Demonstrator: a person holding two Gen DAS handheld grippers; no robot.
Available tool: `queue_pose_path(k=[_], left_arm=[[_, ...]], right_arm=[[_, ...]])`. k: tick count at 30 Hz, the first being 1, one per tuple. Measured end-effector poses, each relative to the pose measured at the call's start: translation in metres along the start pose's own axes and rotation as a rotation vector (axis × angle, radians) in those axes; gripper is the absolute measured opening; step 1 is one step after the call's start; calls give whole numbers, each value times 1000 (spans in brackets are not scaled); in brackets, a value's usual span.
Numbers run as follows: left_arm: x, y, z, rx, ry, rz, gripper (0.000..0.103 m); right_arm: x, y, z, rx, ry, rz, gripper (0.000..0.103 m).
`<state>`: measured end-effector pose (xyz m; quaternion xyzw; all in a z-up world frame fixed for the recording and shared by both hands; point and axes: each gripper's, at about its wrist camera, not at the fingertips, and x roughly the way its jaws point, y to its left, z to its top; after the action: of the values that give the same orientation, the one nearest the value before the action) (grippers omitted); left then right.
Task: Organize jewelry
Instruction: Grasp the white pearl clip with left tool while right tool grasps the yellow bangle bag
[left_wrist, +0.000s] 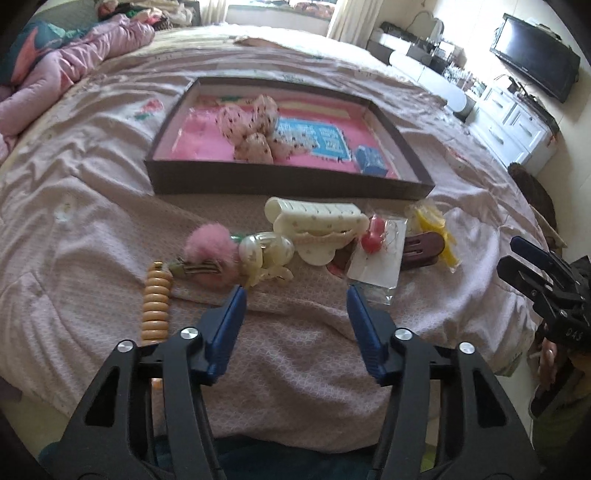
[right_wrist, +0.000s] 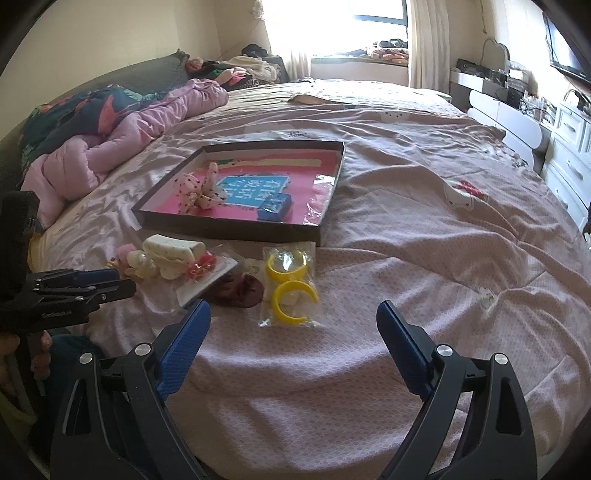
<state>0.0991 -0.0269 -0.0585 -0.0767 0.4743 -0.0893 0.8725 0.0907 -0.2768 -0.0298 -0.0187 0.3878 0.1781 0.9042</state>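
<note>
open bedspread lies between the bed (right_wrist: 424, 229) edge and the hair accessories (left_wrist: 317, 236), which sit in a row before the shallow box (left_wrist: 288, 181). left claw (left_wrist: 295, 295): jaws apart, nothing between them, just short of the row. right claw (right_wrist: 293, 314): jaws wide apart, empty, the bagged yellow rings (right_wrist: 291, 288) just ahead. pink quilted cover; window behind.
</note>
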Motion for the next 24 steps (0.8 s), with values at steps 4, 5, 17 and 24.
queue_pose_path(k=[4,5,17,24], left_arm=[[12,3,5,-21,32,-5,37],[14,3,7,-24,38,-1,37],[28,11,31,-45,15,45,37],[42,14,41,-32,29,69,37]], right_arm=[[8,-4,-2,12,9,3,89],[10,-6,-2,17,12,4,89],[48,-13,4,17,55,-1,88],[76,-17,13,28,105,32,69]])
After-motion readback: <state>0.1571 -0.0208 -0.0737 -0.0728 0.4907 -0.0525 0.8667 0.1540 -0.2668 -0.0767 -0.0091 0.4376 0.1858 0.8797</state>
